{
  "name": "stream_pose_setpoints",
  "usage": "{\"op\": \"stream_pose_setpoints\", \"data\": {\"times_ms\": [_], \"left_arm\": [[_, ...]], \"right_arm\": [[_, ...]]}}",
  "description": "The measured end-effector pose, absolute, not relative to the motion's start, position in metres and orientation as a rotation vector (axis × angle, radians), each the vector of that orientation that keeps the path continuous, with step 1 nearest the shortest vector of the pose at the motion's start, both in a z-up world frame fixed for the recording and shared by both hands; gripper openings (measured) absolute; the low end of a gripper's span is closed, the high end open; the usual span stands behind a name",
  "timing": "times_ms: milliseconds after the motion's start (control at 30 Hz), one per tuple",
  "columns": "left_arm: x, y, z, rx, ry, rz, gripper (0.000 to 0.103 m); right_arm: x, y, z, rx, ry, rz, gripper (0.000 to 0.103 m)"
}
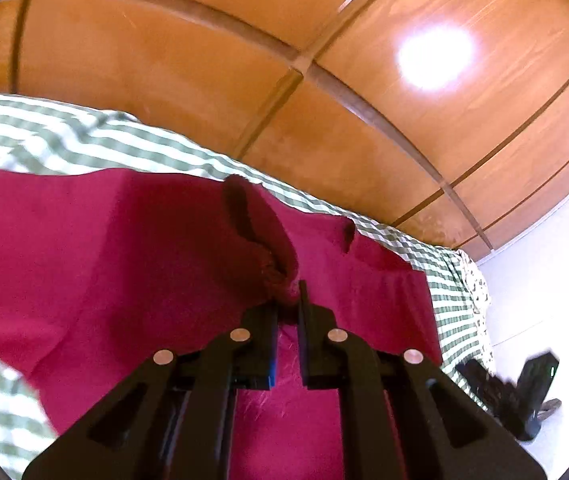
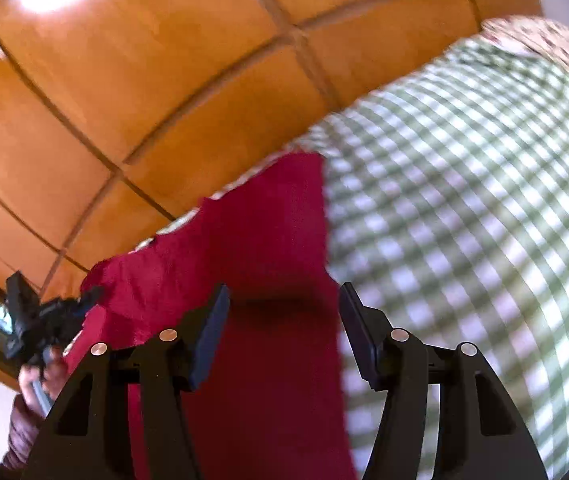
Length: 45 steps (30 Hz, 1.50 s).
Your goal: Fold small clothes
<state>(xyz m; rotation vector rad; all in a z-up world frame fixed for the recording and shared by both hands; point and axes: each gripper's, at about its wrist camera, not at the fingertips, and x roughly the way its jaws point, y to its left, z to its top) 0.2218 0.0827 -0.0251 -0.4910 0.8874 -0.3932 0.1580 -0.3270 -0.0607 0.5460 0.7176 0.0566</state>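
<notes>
Crimson cloth [image 1: 132, 248] is spread on the green-checked bedspread [image 1: 44, 140], a bunched fold clenched by the left gripper [image 1: 287, 300], while the right gripper [image 2: 284, 300] is held released over its 3 o'clock edge, bare bedspread beyond.

**Cloth against polished wood**

The garment [image 1: 124, 248] is matt crimson cloth, faintly fuzzy. Under it, the sheet [image 2: 464, 220] is soft checked cloth. Behind the garment, wardrobe [image 1: 204, 80] panels are glossy wood. Gripper [image 1: 287, 312] fingers: matt black plastic.
</notes>
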Motion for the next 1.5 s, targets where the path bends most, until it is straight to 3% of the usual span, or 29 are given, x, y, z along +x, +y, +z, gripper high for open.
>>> {"op": "stream_pose_setpoints", "data": {"times_ms": [200, 333, 467, 500, 533, 600, 900, 1200, 1500], "left_arm": [[0.222, 0.094, -0.055, -0.393, 0.961, -0.265, 0.008], [0.229, 0.09, -0.082, -0.335, 0.993, -0.202, 0.013], [0.223, 0.089, -0.082, -0.335, 0.962, -0.19, 0.018], [0.22, 0.09, -0.079, -0.343, 0.964, -0.185, 0.024], [0.215, 0.093, -0.076, -0.36, 0.962, -0.183, 0.04], [0.199, 0.104, -0.066, -0.396, 0.931, -0.165, 0.05], [0.115, 0.231, -0.072, -0.67, 0.9, -0.031, 0.048], [0.041, 0.406, -0.091, -1.041, 0.689, 0.301, 0.046], [0.055, 0.486, -0.098, -1.174, 0.599, 0.374, 0.04]], "right_arm": [[0.213, -0.291, -0.073, 0.449, 0.776, 0.09, 0.056], [0.237, -0.27, -0.1, 0.335, 0.844, 0.021, 0.056], [0.233, -0.241, -0.108, 0.16, 0.793, -0.032, 0.067], [0.235, -0.238, -0.109, 0.141, 0.797, -0.041, 0.068], [0.235, -0.236, -0.109, 0.12, 0.8, -0.051, 0.069], [0.236, -0.234, -0.109, 0.106, 0.799, -0.06, 0.07], [0.223, -0.217, -0.09, 0.029, 0.764, -0.158, 0.078], [0.172, -0.149, -0.087, -0.033, 0.743, 0.031, 0.08], [0.178, -0.138, -0.115, -0.06, 0.812, 0.004, 0.091]]}}
